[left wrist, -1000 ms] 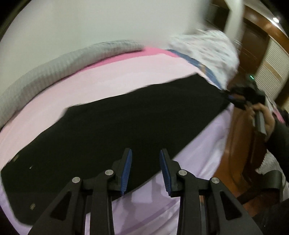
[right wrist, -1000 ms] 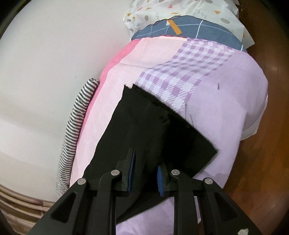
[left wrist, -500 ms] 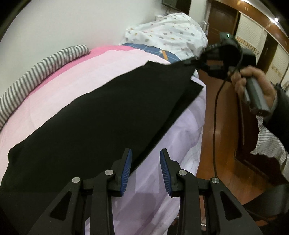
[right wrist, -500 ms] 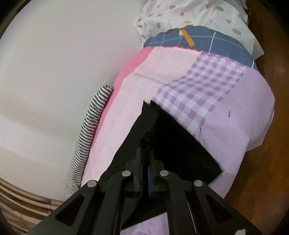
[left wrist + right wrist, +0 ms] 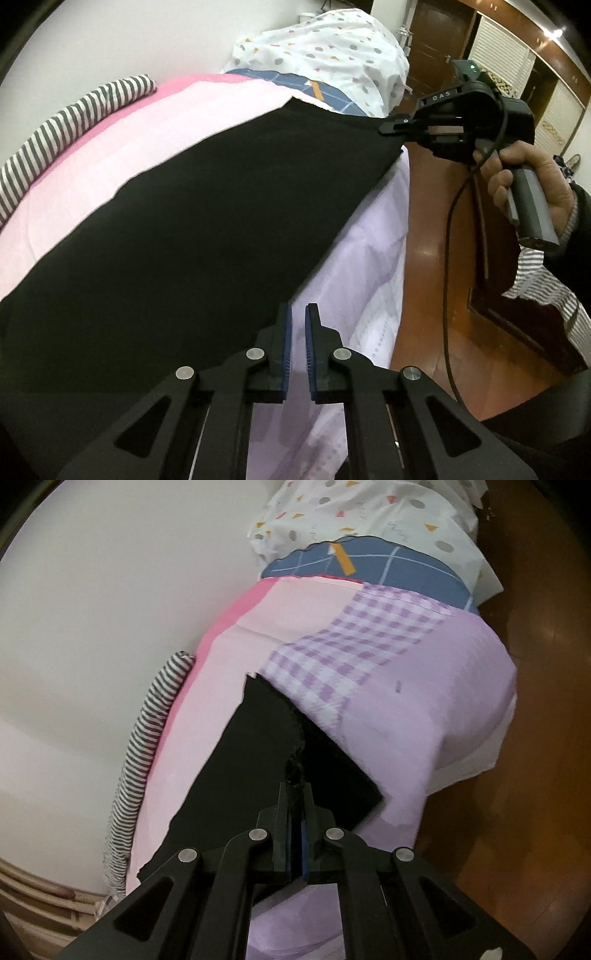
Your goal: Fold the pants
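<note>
black pants point(image 5: 207, 229) lie spread across a bed point(image 5: 369, 280) covered in pink and lilac sheets. the right gripper point(image 5: 296, 794) pinches one end of the pants, its jaws pressed tight on a bunch of the cloth. the left gripper point(image 5: 298, 325) sits at the pants' near edge by the lilac sheet, jaws nearly together; whether cloth is caught between them is unclear. a striped roll point(image 5: 74, 114) lies along the wall side.

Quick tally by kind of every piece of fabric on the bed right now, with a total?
Black pants: 1
Pink and lilac patchwork bedsheet: 1
Grey-and-white striped rolled cloth: 1
Blue grid-pattern fabric: 1
White fabric with coloured shapes: 1
Total: 5
</note>
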{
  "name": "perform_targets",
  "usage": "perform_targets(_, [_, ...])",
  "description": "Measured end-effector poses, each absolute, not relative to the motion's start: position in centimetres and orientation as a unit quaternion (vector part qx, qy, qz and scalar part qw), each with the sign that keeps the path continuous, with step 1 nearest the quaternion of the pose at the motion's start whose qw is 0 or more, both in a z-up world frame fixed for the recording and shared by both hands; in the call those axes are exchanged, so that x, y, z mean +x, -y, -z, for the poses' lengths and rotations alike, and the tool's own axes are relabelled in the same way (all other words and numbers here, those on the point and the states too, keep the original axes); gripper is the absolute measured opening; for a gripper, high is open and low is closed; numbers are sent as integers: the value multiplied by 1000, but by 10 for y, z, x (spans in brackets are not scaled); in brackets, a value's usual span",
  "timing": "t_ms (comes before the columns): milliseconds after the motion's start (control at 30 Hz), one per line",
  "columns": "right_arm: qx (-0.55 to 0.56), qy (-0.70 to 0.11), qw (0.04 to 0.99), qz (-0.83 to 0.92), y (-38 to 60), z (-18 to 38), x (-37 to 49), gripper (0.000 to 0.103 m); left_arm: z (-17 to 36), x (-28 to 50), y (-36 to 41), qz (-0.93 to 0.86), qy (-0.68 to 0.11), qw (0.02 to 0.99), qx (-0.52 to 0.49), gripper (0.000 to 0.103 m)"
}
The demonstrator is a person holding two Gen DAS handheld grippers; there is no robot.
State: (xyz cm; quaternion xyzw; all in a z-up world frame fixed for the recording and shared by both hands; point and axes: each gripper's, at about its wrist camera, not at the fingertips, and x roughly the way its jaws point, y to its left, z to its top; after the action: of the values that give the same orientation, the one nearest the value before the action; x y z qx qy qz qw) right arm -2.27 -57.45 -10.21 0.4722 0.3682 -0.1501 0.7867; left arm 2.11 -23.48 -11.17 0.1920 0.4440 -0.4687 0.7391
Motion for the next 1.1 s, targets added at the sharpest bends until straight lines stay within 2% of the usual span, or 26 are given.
perform_targets(300, [488,-382,767,164,579,121,-27,6,121,35,232,459,-477,732,162,9])
perform_targets(400, [478,-392,768,168,578,117,-27,11,117,42,228,461,-485,731,134,10])
perform_targets(567, [476,-392,764,191,578,106,-36,43,109,48,222,462,-490,731,108,16])
perform_targets(600, [466,-397,764,205,577,102,-38,45,108,49,219,463,-490,731,104,16])
perform_targets(733, [424,-392,781,239,573,79,-45,46,95,56,202,464,-488,735,76,17])
perform_targets(800, [394,-389,795,245,568,62,-43,47,89,60,188,463,-484,740,63,27])
perform_targets(833, [387,-390,801,240,565,57,-40,48,86,62,183,464,-482,741,57,39])
perform_targets(867, [378,-393,806,232,561,52,-35,48,81,65,172,458,-475,750,51,45])
perform_targets(1100, [311,-424,846,86,481,32,50,48,64,97,90,334,-436,835,26,45])
